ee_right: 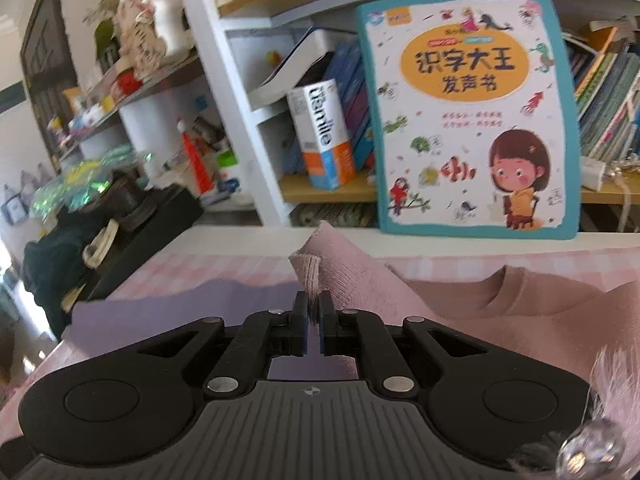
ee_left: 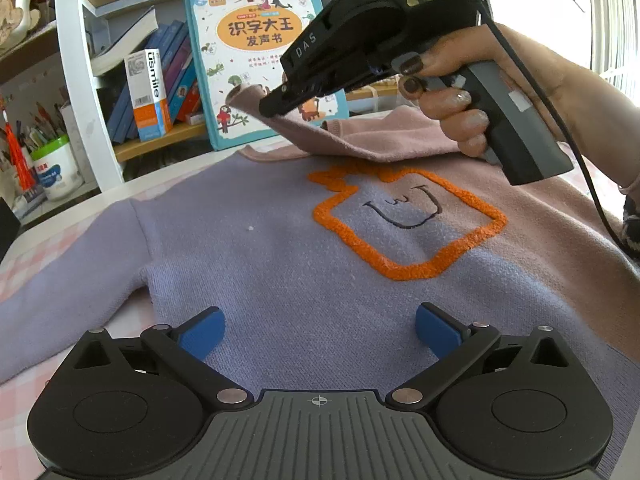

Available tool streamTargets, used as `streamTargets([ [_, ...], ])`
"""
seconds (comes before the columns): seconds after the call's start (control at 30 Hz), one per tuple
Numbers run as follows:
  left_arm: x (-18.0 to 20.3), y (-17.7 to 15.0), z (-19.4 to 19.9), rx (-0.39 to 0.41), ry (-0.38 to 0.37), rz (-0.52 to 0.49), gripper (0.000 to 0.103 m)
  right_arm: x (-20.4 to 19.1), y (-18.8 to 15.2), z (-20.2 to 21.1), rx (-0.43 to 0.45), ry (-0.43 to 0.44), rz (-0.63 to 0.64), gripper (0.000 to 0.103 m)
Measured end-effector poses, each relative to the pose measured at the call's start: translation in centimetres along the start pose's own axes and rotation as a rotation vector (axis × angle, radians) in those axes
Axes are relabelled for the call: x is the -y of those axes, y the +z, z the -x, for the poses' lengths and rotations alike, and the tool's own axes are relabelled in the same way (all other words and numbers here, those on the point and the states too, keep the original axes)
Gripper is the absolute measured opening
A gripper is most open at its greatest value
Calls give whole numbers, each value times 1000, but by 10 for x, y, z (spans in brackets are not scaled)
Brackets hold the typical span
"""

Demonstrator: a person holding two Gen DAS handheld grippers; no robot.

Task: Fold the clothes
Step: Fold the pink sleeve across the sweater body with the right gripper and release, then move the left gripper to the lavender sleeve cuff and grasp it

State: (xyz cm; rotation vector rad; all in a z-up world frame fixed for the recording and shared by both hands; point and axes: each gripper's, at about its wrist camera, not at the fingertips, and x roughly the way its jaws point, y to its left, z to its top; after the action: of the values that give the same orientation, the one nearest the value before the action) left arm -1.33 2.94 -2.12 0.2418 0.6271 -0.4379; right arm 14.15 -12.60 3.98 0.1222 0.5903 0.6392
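Left gripper (ee_left: 318,330) hovers wide open, empty, over the sweater (ee_left: 280,264) spread on the tabletop (ee_left: 28,264) before the picture book (ee_left: 256,60). Right gripper (ee_right: 314,310) pinches the pink sleeve (ee_right: 340,268), lifted across toward the book; folding looks barely begun.

sweater (ee_left: 280,264): matt knit cloth | outline (ee_left: 404,268): fuzzy orange | book (ee_right: 472,112): glossy
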Motion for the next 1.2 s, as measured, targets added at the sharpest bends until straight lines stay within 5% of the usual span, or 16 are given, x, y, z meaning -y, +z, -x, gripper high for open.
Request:
streamTargets([
  [0.1,1,0,0,1,2,-2,103,3,-3,3,-29,32,-13,9],
  [0.23,1,0,1,1,4,-3,103,11,-5,18,-39,82,-45,31],
  [0.77,3,0,1,7,23,-23,103,19,-57,89,-100,-19,20,43],
  [1.2,14,0,5,25,70,-73,103,0,-115,137,-27,-165,151,58],
])
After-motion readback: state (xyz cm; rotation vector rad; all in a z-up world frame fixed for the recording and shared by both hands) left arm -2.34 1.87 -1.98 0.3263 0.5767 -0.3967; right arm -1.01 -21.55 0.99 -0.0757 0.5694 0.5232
